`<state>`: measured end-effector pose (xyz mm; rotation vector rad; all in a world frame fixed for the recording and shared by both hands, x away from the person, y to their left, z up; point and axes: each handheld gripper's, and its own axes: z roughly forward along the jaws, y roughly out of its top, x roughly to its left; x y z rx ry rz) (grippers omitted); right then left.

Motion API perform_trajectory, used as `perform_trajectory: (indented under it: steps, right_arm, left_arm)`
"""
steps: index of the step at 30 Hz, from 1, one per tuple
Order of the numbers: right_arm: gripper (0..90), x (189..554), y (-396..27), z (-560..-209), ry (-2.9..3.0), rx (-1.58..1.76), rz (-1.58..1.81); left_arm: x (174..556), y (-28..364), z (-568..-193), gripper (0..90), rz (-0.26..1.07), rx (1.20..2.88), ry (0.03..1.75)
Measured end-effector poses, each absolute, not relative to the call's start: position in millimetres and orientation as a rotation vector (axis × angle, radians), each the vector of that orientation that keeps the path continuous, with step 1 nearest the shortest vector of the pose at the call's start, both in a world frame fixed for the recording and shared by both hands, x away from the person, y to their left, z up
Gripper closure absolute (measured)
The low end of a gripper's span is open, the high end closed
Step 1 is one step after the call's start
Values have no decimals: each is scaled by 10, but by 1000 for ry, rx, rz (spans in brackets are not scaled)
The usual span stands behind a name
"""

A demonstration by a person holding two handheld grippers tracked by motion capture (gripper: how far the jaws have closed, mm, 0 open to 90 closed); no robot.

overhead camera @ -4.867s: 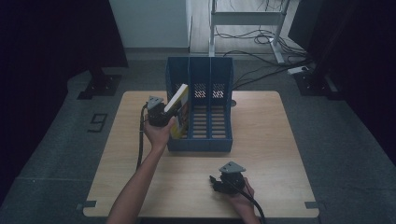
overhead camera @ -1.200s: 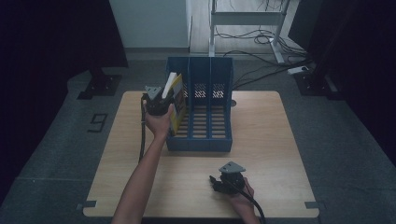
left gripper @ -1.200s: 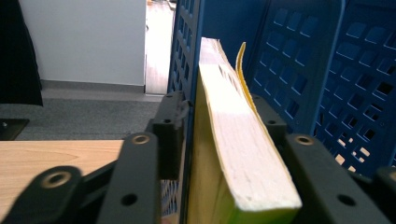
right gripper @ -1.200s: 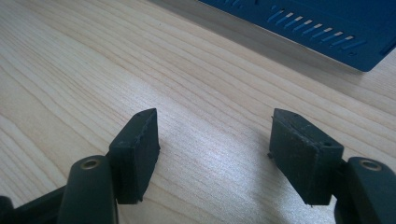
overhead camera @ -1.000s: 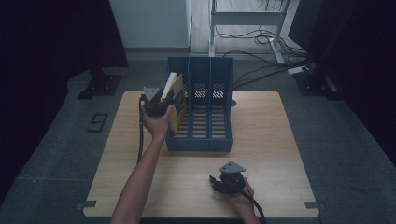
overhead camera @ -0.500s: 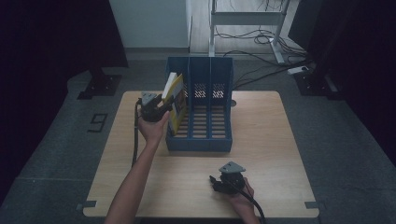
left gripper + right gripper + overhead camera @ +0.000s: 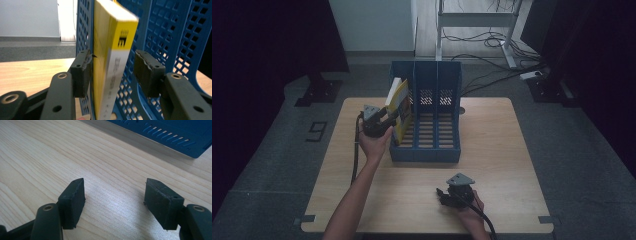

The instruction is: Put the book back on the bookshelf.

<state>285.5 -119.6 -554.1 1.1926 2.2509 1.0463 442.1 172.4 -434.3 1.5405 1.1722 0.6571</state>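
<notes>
A yellow book [image 7: 400, 106] stands tilted in the leftmost slot of the blue file rack [image 7: 427, 152], its top leaning out to the left. My left gripper [image 7: 387, 119] is at the rack's left side with the yellow book [image 7: 110, 62] between its jaws. In the left gripper view my left gripper [image 7: 111, 68] has one pad by the cover, and a gap shows at the other pad; the jaws have just been closing a little. The blue file rack [image 7: 160, 27] rises behind. My right gripper [image 7: 443, 195] rests open on the table; in its own view my right gripper [image 7: 115, 195] holds nothing.
The wooden table [image 7: 502, 165] has bare room right of and in front of the rack. The rack's middle and right slots hold nothing. Cables and a desk frame [image 7: 472, 20] lie on the floor beyond the table. The rack's front edge [image 7: 172, 137] lies ahead of the right gripper.
The book came from a slant above the rack's left side down into the leftmost slot. The left hand has shifted slightly left and toward the front. The right hand stayed still.
</notes>
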Motion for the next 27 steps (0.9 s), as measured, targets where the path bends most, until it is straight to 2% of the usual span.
perform_trajectory:
  steps: [3,8,15,27]
  right_arm:
    - [324,2855,-1196,-5541,2251,1192,1046]
    - [323,2855,-1197,-5541,2251,1192,1046]
    - [323,2855,-1197,-5541,2251,1193,1046]
    - [323,2856,-1198,-5541,2252,1194,1047]
  left_arm:
    - [4406,1721,-4378,540,672,1545,1171]
    - [4458,1686,-4425,674,674,1588,1199]
    - [4479,1639,-4429,749,742,1591,1221]
    - [4614,1535,-4489,764,800,1469,1265]
